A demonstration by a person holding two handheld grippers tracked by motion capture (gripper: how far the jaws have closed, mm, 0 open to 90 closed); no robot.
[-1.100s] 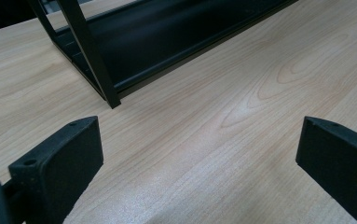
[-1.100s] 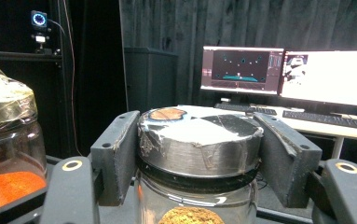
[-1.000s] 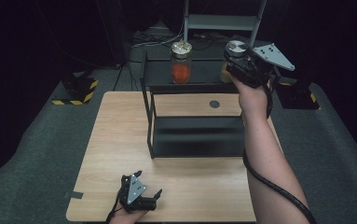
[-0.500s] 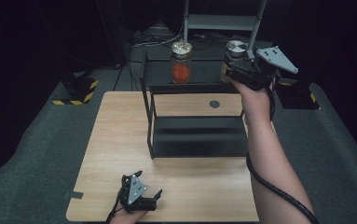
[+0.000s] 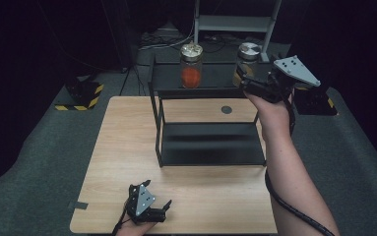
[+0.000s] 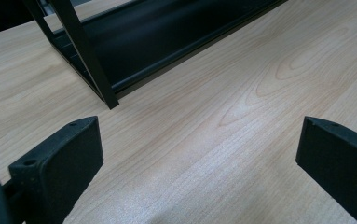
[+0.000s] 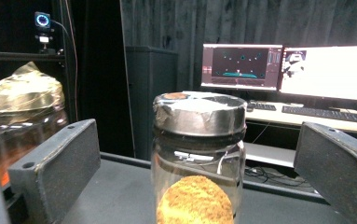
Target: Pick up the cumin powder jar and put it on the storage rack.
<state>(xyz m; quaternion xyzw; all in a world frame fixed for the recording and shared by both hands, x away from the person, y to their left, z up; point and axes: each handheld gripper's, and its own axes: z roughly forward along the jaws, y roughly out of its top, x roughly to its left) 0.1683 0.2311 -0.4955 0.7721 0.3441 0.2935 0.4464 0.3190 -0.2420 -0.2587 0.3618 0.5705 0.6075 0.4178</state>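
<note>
Right gripper (image 5: 245,81): you hold it raised at the far right of the scene, level with the top of the black shelf rack (image 5: 208,129); its jaws stand wide apart and grip nothing.
Jar in front of it: in the right gripper view the brown-filled jar (image 7: 197,163) stands upright between your two jaws, a clear gap on each side, touching neither. Its lid is wrapped in silver foil and a round brown lump sits low inside the glass.
Where that jar stands: on the rack's top shelf, toward the right end, at the far side of the table (image 5: 127,147).
Second jar: the orange-filled jar (image 5: 191,65) stands upright on the same shelf, well to the left of the first; in the right gripper view it sits at the left edge behind your left-hand jaw.
Left gripper (image 5: 162,210): you rest it low at the near edge of the table, left of centre, well apart from the rack; its jaws are spread wide with bare wood between them.
Left gripper view: the rack's near corner post and lower shelf lie ahead of the jaws, not touching them.
Beyond the table: two lit monitors (image 7: 288,67) and a keyboard on a desk show far behind the jar.
</note>
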